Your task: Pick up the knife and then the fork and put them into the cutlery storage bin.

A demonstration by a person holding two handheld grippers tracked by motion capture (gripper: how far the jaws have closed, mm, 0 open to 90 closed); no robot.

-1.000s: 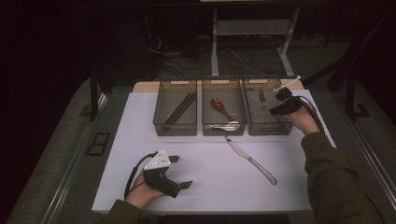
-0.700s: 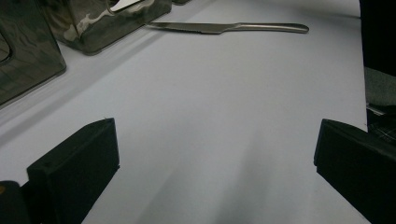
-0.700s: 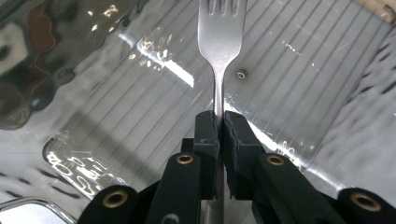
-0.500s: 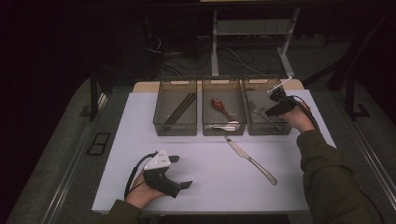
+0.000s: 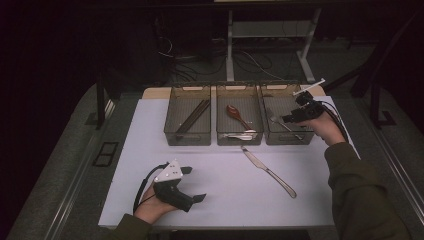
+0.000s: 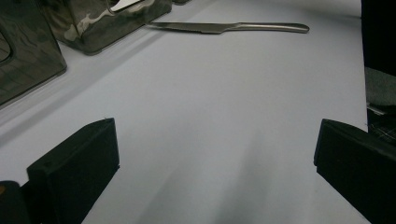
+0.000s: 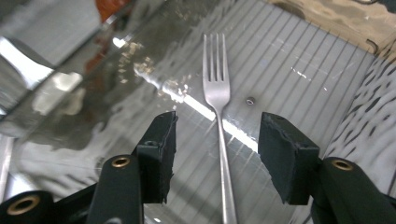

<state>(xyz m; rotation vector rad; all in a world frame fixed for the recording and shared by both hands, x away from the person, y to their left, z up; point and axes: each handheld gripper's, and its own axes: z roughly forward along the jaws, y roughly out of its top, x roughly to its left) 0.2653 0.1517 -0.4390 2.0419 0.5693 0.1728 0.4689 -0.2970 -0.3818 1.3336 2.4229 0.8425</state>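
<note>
Right gripper point(image 7: 215, 154): jaws just opened, fork point(image 7: 217, 88) lying loose between them.
Fork handle: cut off below.
Left gripper point(image 6: 215, 172): open on table point(image 6: 224, 93).

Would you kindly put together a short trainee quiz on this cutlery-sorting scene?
1. True or false: the right tool is clamped on the fork.
2. Which bin holds the fork: A left, B middle, C right?
3. What lies on the white mat in front of the bins?

Key:
1. False; its jaws have just been opening and stand apart either side of the fork's handle.
2. C, the right bin.
3. The knife.
</note>
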